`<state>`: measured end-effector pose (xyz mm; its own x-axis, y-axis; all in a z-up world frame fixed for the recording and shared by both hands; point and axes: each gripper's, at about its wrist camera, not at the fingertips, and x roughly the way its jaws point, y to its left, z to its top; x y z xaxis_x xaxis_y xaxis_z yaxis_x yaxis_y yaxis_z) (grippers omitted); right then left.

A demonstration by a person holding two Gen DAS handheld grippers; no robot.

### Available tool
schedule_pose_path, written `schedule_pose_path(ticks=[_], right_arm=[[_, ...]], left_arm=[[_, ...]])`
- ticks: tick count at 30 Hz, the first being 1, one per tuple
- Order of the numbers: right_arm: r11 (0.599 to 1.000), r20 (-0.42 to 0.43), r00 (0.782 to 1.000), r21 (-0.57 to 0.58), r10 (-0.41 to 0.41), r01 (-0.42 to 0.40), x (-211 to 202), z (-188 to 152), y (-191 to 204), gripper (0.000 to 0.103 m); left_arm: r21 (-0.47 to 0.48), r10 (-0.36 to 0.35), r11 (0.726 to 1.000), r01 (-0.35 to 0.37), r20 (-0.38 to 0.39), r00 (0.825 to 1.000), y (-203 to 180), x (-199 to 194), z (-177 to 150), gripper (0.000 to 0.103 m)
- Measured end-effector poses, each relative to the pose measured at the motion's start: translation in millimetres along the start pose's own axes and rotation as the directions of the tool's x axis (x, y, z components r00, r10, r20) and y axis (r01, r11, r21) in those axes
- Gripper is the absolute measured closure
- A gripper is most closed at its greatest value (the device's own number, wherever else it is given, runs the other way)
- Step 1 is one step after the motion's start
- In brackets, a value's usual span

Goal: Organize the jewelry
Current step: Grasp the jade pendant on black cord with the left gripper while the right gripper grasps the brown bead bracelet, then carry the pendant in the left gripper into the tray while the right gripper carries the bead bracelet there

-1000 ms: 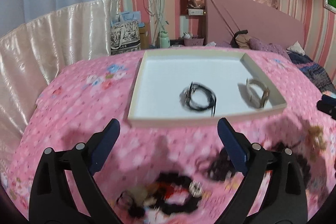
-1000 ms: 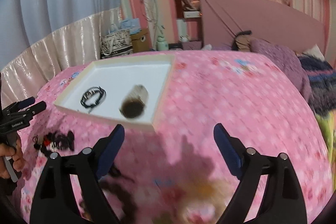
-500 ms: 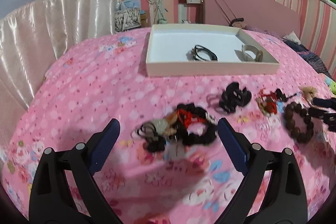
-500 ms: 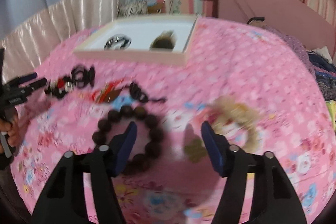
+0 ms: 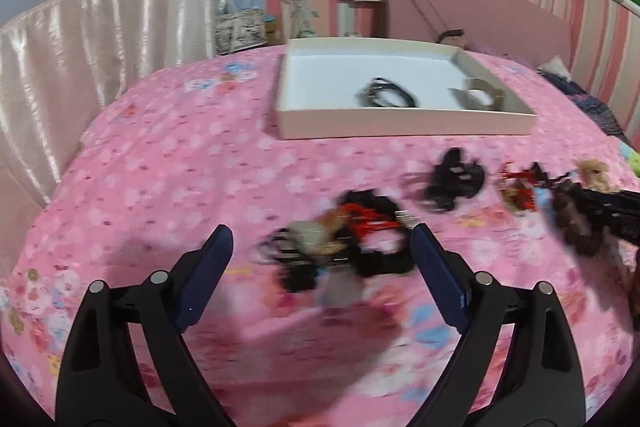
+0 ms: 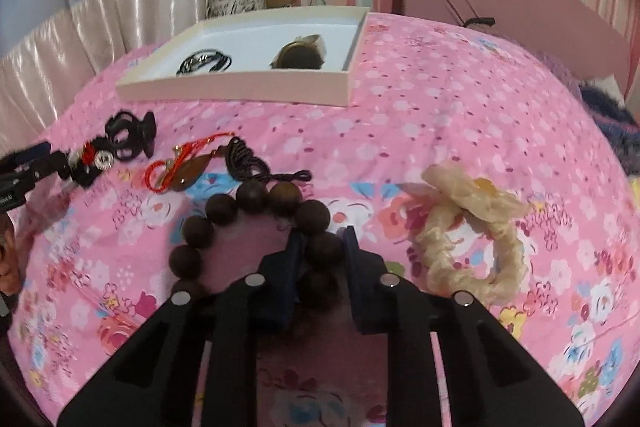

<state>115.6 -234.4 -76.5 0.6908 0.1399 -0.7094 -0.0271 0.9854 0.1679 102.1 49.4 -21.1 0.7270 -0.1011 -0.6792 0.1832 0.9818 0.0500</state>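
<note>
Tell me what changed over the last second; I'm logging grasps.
The right gripper dropped from near the white tray and shut on the dark wooden bead bracelet. The left gripper, open, pulled back to the tangled black-and-red jewelry pile. Both bracelets stayed in the tray.
</note>
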Motion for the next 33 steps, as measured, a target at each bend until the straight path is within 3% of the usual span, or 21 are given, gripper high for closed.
schedule_pose_path(ticks=[3,7,8,11,14,17,21,27,33], right_arm=[[1.000,0.000,1.000,0.002,0.008,-0.008,1.9,1.3,-0.2,0.082],[1.000,-0.006,1.000,-0.001,0.009,-0.009,4.0,2.3,0.2,0.082],[1.000,-0.007,1.000,-0.001,0.009,-0.009,4.5,2.6,0.4,0.082],[1.000,-0.007,1.000,0.004,0.015,-0.015,4.3,2.6,-0.5,0.082],[1.000,-0.008,1.000,0.004,0.016,-0.016,4.2,2.4,-1.1,0.082],[1.000,-0.007,1.000,0.005,0.016,-0.016,4.1,2.3,-1.3,0.082],[1.000,0.017,1.000,0.011,0.016,-0.016,-1.0,1.8,-2.5,0.082],[0.992,0.089,0.990,0.060,0.106,-0.112,-25.9,11.2,-8.9,0.084],[0.980,0.159,0.971,0.061,0.178,-0.190,-48.7,35.7,-4.3,0.084]], left_arm=[[-0.027,0.044,0.999,-0.045,-0.020,0.999,25.8,5.1,0.2,0.022],[-0.042,0.049,0.998,-0.050,-0.038,0.998,40.2,10.7,0.7,0.027],[-0.033,0.027,0.999,-0.029,-0.059,0.998,38.4,16.7,0.1,0.033],[-0.031,-0.053,0.998,0.050,-0.082,0.995,29.3,26.3,-2.9,0.037],[-0.006,-0.097,0.995,0.097,-0.103,0.990,15.6,31.5,-5.9,0.078],[0.055,-0.068,0.996,0.072,-0.083,0.994,2.4,24.3,-10.2,0.080],[0.014,-0.082,0.996,0.083,-0.039,0.996,13.1,6.3,-12.8,0.080],[-0.035,-0.094,0.995,0.096,0.043,0.995,35.4,-26.3,5.1,0.080],[-0.012,-0.098,0.995,0.100,0.096,0.990,24.9,-33.5,36.1,0.080]])
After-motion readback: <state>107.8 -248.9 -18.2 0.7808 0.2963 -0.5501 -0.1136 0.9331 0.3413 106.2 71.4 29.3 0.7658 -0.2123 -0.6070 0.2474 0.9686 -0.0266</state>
